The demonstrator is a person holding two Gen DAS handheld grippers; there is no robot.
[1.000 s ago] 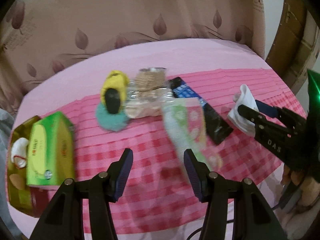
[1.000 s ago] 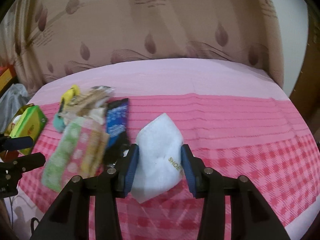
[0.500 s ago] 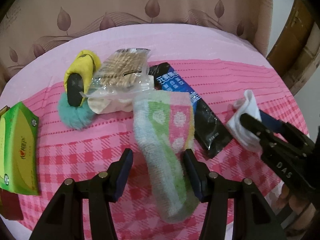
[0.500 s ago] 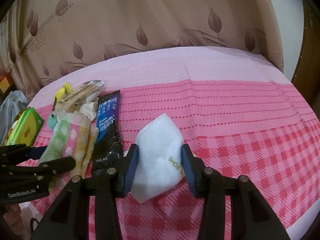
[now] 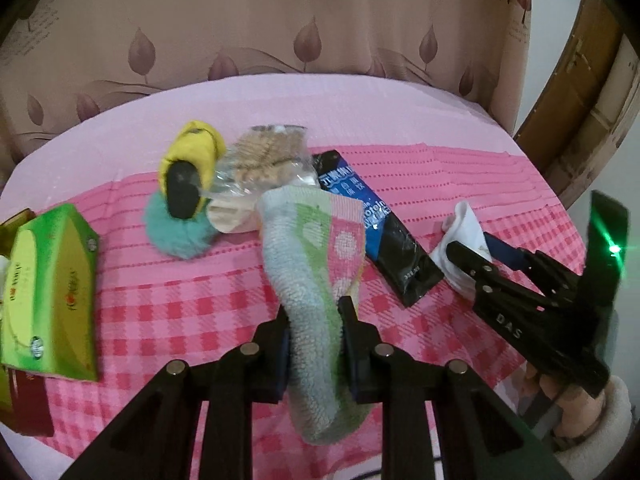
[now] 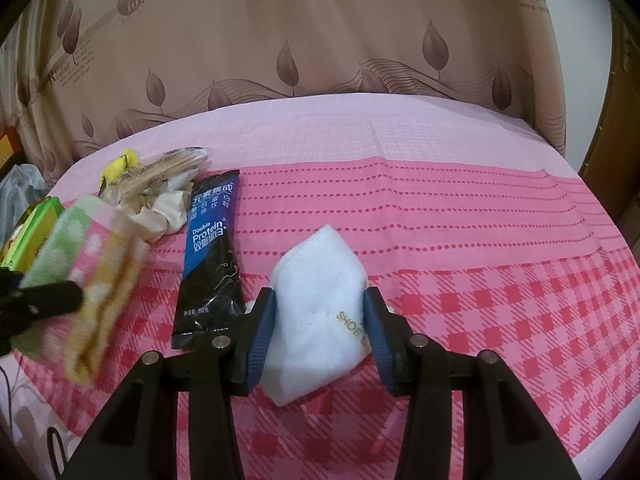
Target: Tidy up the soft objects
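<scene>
Left wrist view: we see the left hand-held gripper (image 5: 314, 334) with its jaws just closed in, the pads now pressing a rolled towel (image 5: 316, 264) of green, pink and grey terry; the towel runs from between the fingers out ahead over the pink checked cloth (image 5: 160, 312) of the table; ahead and left of the fingers lie a teal pom-pom (image 5: 178, 232) with a yellow and black soft toy (image 5: 190, 168) on it, and a clear bag of biscuits (image 5: 264, 160); just right of the towel lies a black and blue protein sachet (image 5: 384, 240); far left, a green tissue box (image 5: 48, 292); at right, the right hand-held gripper (image 5: 468, 258) clamps a white cloth (image 5: 464, 232).

Right wrist view: we see the right hand-held gripper (image 6: 320, 320) clamped on the folded white cloth (image 6: 320, 308), which bears gold lettering; left of its fingers lies the sachet (image 6: 210, 256); further left, blurred, the towel (image 6: 88, 260) in the left hand-held gripper (image 6: 52, 300).
</scene>
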